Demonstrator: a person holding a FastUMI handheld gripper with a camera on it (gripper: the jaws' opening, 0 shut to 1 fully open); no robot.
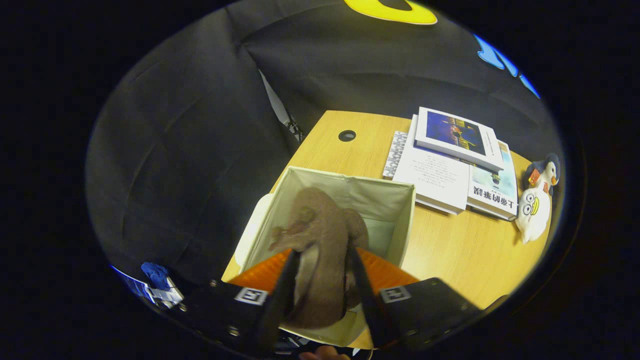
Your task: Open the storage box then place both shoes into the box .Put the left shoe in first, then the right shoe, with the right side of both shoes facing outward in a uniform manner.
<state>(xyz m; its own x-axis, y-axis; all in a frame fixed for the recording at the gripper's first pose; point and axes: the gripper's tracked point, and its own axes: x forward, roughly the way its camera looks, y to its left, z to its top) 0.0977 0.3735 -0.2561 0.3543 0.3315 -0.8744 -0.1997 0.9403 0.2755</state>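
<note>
We have the tool (325, 265) clamped on one brown shoe (320, 240) above the one open storage box (400, 220) on the tabletop (460, 250), with three books (450, 165) and two plush toys (535, 205) far right.

The shoe (320, 240) is a dull taupe brown all over, fuzzy in look, held between the fingers of the gripper (324, 260), which press on it from both sides. The storage box (395, 200) is cream fabric, plain inside. The desk (450, 255) is light wood grain with 1 dark round hole (347, 135). The top book (457, 137) is white with a deep blue picture; the plush toy (534, 210) is white with yellow.
</note>
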